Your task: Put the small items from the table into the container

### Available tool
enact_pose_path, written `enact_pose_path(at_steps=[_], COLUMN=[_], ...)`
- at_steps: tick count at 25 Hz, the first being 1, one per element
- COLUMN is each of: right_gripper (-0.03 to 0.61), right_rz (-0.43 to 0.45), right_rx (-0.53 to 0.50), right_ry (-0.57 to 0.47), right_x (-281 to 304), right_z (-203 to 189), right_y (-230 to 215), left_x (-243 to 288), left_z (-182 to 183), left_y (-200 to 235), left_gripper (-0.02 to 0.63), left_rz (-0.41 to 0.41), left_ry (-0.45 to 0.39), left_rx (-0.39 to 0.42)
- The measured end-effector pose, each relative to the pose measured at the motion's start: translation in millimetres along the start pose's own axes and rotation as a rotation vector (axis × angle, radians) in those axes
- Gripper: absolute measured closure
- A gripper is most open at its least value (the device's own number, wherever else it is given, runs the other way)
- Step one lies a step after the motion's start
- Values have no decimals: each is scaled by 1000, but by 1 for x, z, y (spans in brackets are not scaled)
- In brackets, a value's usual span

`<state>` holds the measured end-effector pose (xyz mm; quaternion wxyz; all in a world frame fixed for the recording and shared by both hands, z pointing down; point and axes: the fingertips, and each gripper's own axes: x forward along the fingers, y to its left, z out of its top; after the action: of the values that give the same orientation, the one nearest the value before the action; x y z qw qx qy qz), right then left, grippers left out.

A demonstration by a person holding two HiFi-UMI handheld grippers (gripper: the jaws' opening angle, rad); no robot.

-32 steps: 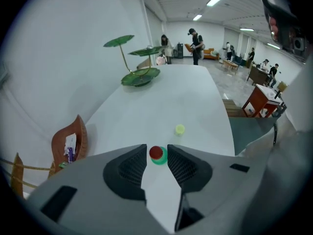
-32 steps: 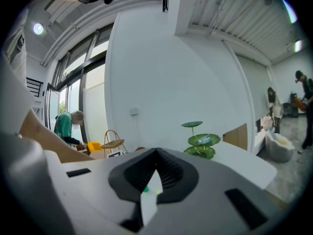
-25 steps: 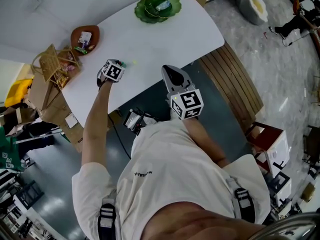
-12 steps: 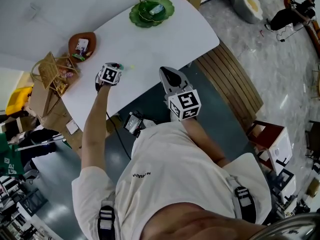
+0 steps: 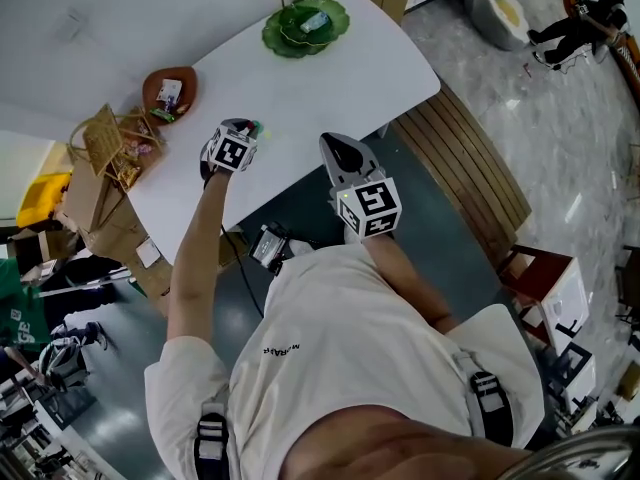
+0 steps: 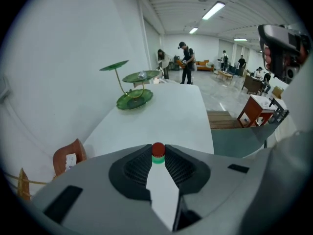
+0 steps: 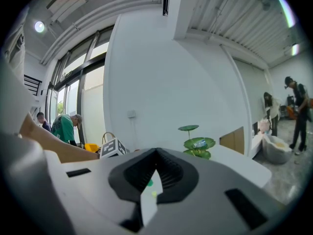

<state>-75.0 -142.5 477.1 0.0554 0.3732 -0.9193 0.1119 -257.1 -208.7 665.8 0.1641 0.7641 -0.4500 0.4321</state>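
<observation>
Risen off the table (image 5: pixel 330 78), left gripper (image 5: pixel 250 128) clamps a red-green piece (image 6: pixel 158 151) by its tips, so it could slip before the ten-o'clock brown bowl (image 5: pixel 168 92); right gripper (image 5: pixel 345 150) hangs closed, empty.

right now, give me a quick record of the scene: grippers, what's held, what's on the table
left gripper: shut on a small red-green piece, over the table
right gripper: shut, empty
table: white; green stand at far end, brown bowl at left corner
</observation>
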Motion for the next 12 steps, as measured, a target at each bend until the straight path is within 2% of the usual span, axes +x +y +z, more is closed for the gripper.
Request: enact_pose_path(at_steps=[6, 12], right_gripper=[570, 571], right_rz=[-6, -15], right_rx=[-14, -10], right_ry=[-13, -21], right_x=[-7, -12], right_z=[4, 7], right_y=[0, -5], left_x=[-15, -23], left_z=[40, 75], left_y=[-25, -47], left_gripper=[531, 531], left_rz=[-3, -12], left_ry=[-77, -159], left_rx=[32, 28])
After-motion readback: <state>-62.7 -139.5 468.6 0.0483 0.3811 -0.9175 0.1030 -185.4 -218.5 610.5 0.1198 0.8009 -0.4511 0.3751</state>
